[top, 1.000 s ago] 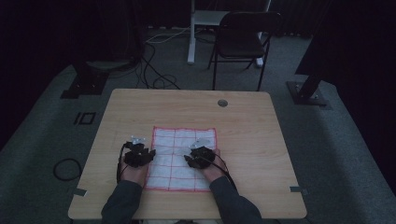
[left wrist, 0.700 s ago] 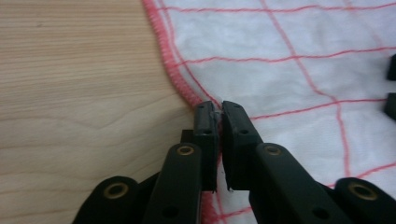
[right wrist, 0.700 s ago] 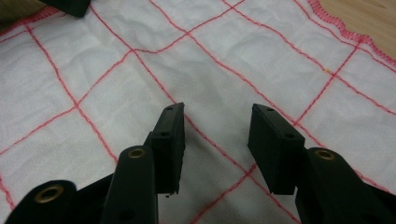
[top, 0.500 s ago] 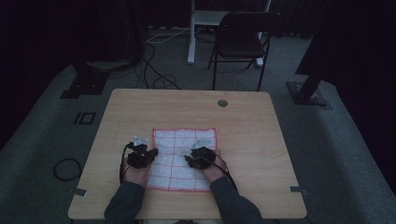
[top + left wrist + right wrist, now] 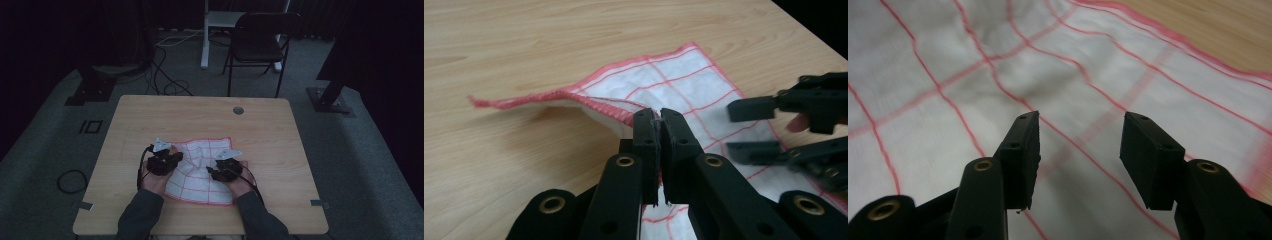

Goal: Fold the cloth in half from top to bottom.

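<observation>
One dim room, grey carpet floor (image 5: 45,150); black folding chair (image 5: 260,42) beyond the far edge of a pale wood table (image 5: 200,112); cables (image 5: 167,82) trail on the floor behind. White cloth with red grid (image 5: 200,170) lies on the near middle of the table, its left edge lifted. Left gripper (image 5: 659,117) clamped on that red hem; right gripper (image 5: 1080,145) over the cloth, jaws apart and just widening, nothing between them.

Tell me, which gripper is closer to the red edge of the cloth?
Left. The left gripper has its jaws shut on the cloth right at its red edge, lifting it. The right gripper hovers open over the cloth's middle, away from the edge.
</observation>
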Demonstrator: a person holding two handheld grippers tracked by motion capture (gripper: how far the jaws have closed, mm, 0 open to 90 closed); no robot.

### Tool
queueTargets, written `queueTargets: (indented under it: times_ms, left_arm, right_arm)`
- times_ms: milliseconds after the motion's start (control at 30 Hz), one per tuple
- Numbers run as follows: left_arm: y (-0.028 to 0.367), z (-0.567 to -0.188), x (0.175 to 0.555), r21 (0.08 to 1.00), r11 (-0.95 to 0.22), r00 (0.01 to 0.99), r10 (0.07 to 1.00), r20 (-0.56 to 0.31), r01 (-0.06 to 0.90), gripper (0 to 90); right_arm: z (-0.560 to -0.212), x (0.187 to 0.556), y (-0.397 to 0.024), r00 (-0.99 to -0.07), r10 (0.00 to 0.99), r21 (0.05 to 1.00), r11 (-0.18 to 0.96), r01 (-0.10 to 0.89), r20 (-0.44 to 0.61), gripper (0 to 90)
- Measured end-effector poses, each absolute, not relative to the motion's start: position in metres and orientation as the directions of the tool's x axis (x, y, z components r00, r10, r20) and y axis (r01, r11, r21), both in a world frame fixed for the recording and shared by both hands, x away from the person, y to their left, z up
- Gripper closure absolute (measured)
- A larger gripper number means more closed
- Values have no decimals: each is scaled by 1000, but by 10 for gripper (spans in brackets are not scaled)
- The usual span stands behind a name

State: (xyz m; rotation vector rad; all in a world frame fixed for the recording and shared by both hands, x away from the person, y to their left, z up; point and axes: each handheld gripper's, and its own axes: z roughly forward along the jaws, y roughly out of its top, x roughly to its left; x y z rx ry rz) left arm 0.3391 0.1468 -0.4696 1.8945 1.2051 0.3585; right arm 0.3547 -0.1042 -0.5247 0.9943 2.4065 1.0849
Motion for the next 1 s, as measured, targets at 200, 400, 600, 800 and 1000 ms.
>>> queueTargets:
  times_ms: [200, 400, 600, 800, 1000]
  left_arm:
    - [128, -465, 336, 779, -217, 532, 829, -171, 589, 869]
    - [100, -468, 332, 773, -257, 577, 799, -167, 580, 868]
    - [70, -477, 331, 755, -302, 614, 772, -165, 582, 864]
    - [44, -493, 332, 730, -328, 629, 758, -176, 600, 864]
    - [29, -505, 333, 723, -316, 659, 710, -249, 614, 751]
  right_arm:
    - [-525, 344, -146, -663, 747, 736, 470, 487, -38, 517]
    - [-533, 344, -157, -650, 759, 722, 467, 511, -32, 531]
    - [-536, 345, -156, -647, 762, 717, 463, 521, -22, 532]
    - [-534, 345, -163, -626, 780, 736, 422, 529, 2, 532]
    - [-533, 346, -169, -610, 792, 742, 403, 536, 10, 532]
